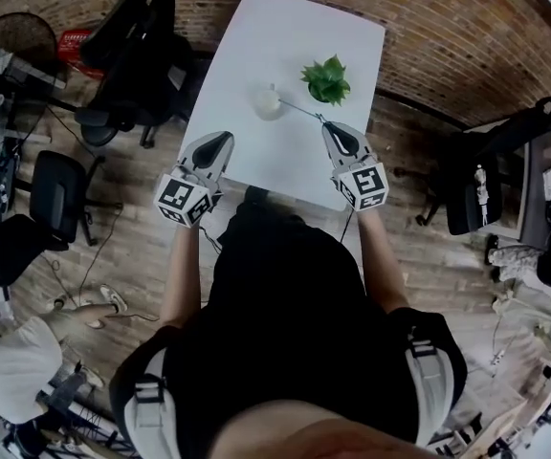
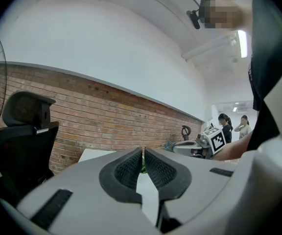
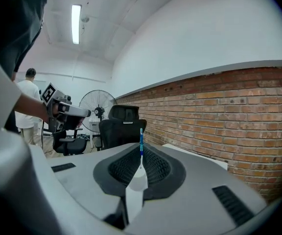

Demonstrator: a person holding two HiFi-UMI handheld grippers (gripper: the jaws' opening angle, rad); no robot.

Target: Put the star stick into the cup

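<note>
In the head view a small white cup [image 1: 267,102] stands on the white table [image 1: 295,36]. The thin star stick [image 1: 299,110] runs from the cup's right side to my right gripper [image 1: 324,125], which is shut on its near end. I cannot tell whether the far end is inside the cup. Seen from the right gripper view, the stick [image 3: 141,143] rises blue and thin from between the closed pads. My left gripper [image 1: 224,139] hovers over the table's near left edge, left of the cup, shut and holding nothing; its pads [image 2: 131,168] nearly touch.
A green potted plant [image 1: 327,79] stands just right of the cup. Black office chairs [image 1: 132,55] crowd the table's left side, and another chair [image 1: 491,165] sits at the right. A standing fan [image 3: 97,112] and people show in the background.
</note>
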